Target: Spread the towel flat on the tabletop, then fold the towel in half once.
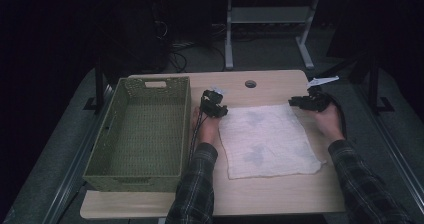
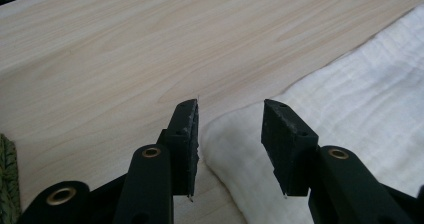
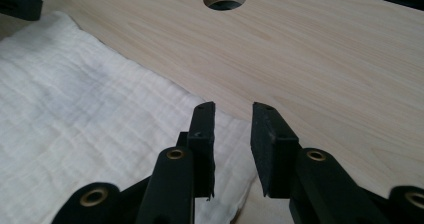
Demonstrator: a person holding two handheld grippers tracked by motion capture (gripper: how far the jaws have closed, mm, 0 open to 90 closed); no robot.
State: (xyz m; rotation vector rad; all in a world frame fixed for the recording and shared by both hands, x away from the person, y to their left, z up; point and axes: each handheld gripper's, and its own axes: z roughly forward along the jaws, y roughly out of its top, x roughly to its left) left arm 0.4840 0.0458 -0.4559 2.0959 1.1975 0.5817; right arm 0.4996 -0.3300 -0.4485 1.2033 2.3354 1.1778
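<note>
Jaws apart – both over cloth (image 1: 267, 140) corners, table (image 1: 270, 194)

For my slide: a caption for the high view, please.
Two open grippers at a white cloth's far corners.

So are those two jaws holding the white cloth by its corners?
No: both grippers' jaws stand open over the cloth's far corners, gripping nothing.

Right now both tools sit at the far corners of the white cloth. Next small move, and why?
Probably lift both tools straight up and clear. The cloth lies spread flat on the table, and each far corner sits loose between parted jaws: the left tool and the right tool press on nothing. Nothing is held, so backing off should leave the cloth undisturbed.
</note>
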